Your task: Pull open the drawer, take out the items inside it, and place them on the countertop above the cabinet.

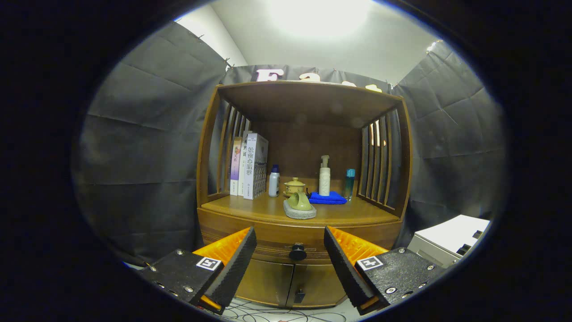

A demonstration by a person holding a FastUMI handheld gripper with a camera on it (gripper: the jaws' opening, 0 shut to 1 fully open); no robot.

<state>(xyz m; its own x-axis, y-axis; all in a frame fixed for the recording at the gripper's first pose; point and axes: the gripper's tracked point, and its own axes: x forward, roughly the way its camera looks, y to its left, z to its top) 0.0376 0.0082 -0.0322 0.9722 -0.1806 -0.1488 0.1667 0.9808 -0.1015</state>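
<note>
The drawer [298, 245] sits closed under the cluttered wooden countertop [250, 206], its knob [297, 253] between the wide-spread hand-held gripper [290, 250].

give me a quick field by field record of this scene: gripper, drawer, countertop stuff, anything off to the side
gripper: gripper open, fingers spread either side of the drawer knob, touching nothing
drawer: drawer shut, below the countertop
cabinet doors: two doors under the drawer, shut
countertop left: books standing upright
countertop middle: small white bottle, lidded yellow pot, tipped cup on a grey stone
countertop right: pump bottle on a blue cloth, teal-capped bottle
side: white box beside the cabinet
</note>
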